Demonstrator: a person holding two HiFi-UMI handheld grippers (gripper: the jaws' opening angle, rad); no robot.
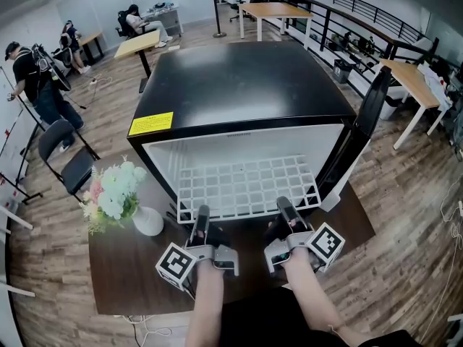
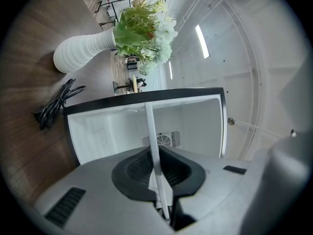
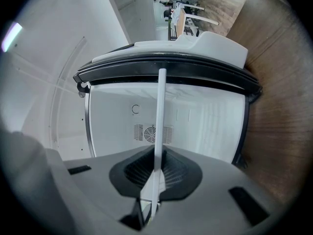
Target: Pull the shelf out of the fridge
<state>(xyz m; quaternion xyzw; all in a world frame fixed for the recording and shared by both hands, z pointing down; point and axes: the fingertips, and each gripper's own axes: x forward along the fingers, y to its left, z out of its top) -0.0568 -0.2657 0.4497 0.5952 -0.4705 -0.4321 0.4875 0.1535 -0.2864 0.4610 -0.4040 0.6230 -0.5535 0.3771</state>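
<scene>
Shelf (image 1: 246,186) projects from fridge (image 1: 239,85) directly ahead of both grippers, its front edge between the jaws of left gripper (image 1: 200,212) and right gripper (image 1: 283,202); flower vase (image 1: 148,221) on table (image 1: 130,273), left of left gripper; fridge door (image 1: 362,132) right of right gripper.

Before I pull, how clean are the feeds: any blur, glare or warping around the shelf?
Head view: sharp and evenly lit, shelf clear, fisheye bending lines near the edges. Left gripper view: heavy barrel warp, black corners, shelf wire crisp. Right gripper view: same warp, fridge interior bright, detail kept.
</scene>
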